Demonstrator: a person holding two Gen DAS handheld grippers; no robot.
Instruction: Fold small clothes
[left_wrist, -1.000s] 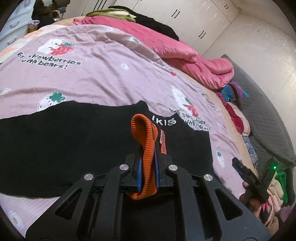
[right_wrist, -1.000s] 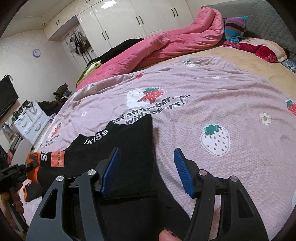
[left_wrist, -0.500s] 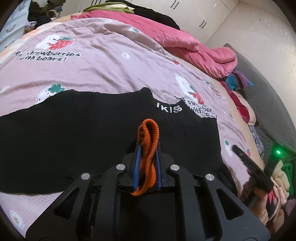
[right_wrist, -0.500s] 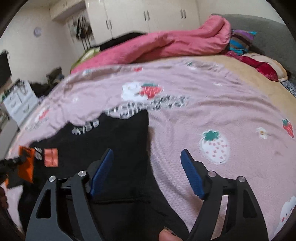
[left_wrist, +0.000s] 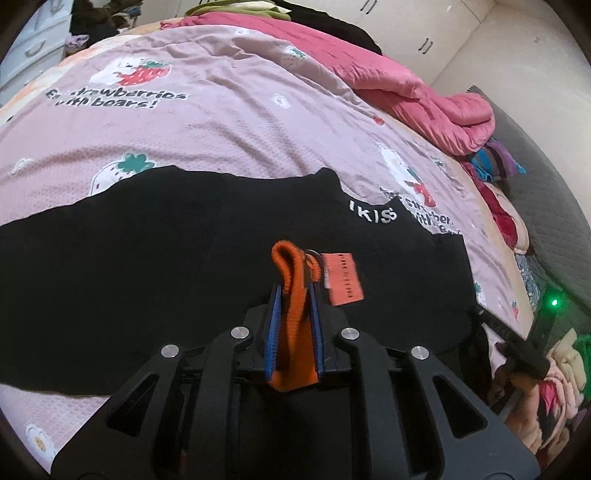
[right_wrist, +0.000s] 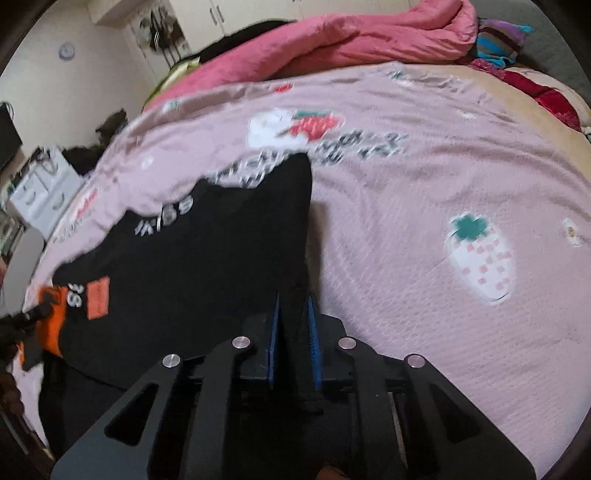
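Observation:
A black garment (left_wrist: 155, 251) with white lettering and an orange patch (left_wrist: 343, 278) lies spread on the pink strawberry bedspread (left_wrist: 207, 122). My left gripper (left_wrist: 294, 295) is shut on the garment's orange ribbed cuff (left_wrist: 291, 273), near its front edge. In the right wrist view the same black garment (right_wrist: 207, 251) lies to the left. My right gripper (right_wrist: 294, 308) is shut on the garment's black right edge, with cloth pinched between the blue pads (right_wrist: 275, 332). The orange cuff (right_wrist: 51, 321) and the left gripper show at the far left there.
A bunched pink duvet (left_wrist: 399, 88) lies along the far side of the bed. Striped and red cushions (left_wrist: 495, 162) sit at the head end by a grey headboard (left_wrist: 543, 199). Wardrobes (left_wrist: 417, 22) stand behind. A white drawer unit (right_wrist: 40, 188) stands left of the bed.
My right gripper has closed from wide open onto the black garment's right edge. My left gripper keeps its hold on the orange cuff, and the orange patch has flipped into view.

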